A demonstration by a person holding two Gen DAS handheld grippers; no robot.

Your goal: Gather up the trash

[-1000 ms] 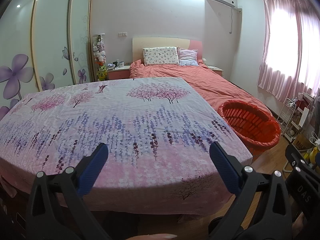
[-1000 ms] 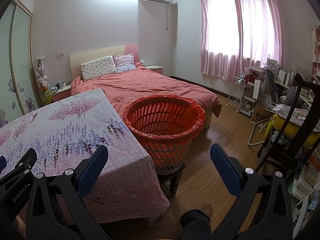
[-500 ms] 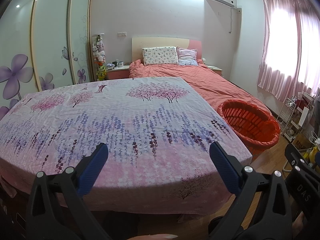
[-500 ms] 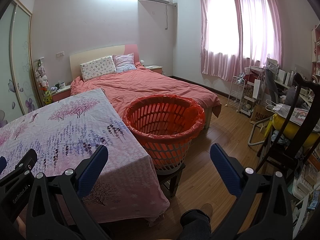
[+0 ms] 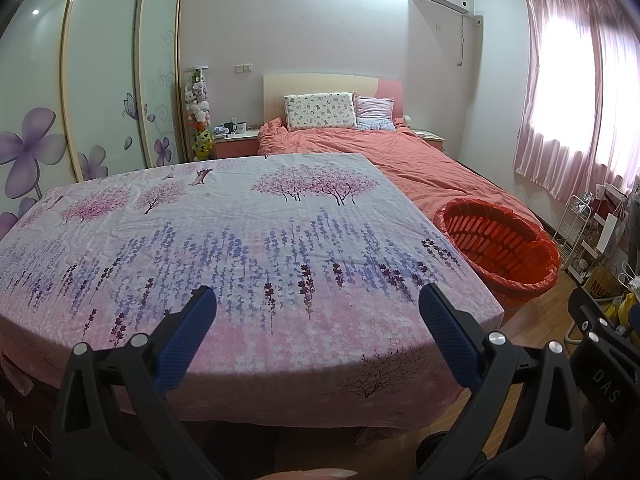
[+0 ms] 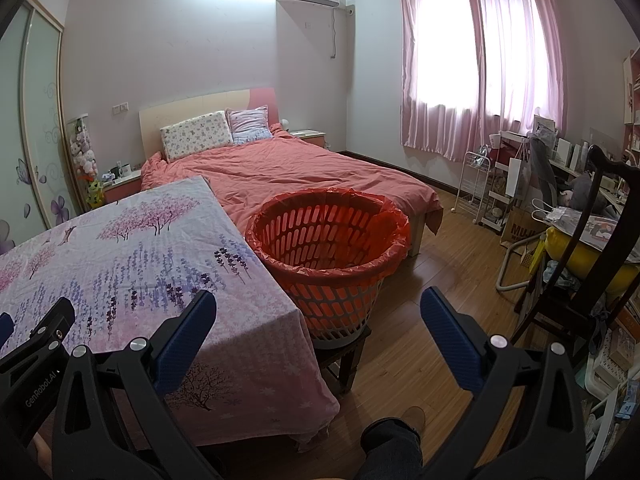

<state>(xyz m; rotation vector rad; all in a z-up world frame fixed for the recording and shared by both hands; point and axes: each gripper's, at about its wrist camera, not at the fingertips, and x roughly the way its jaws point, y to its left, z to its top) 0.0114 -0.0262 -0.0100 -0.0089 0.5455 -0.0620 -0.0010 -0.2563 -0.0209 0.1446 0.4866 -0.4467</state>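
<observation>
Standing on a low dark stool point(image 6: 347, 354), the orange basket point(image 6: 329, 258) lined with an orange bag sits just beside the right edge of the table draped in a floral cloth point(image 5: 224, 240), its rim about level with the cloth; no loose trash can be made out on the cloth or the wooden floor point(image 6: 432, 312). Behind the basket, and touching or nearly touching it, lies the bed with a coral cover point(image 6: 304, 168), two pillows against its headboard. The left gripper point(image 5: 318, 320) hangs over the near edge of the table with its blue-padded fingers spread wide and nothing between them — the right gripper point(image 6: 319, 320), equally spread and unladen, points at the floor in front of the basket, with the table's corner under its left finger. To the right, well apart from the basket, stand a white wire rack point(image 6: 476, 184), a dark wooden chair point(image 6: 588, 264) and a cluttered desk below pink curtains point(image 6: 480, 52). A sliding wardrobe with purple flowers point(image 5: 60, 120) lines the left wall.
</observation>
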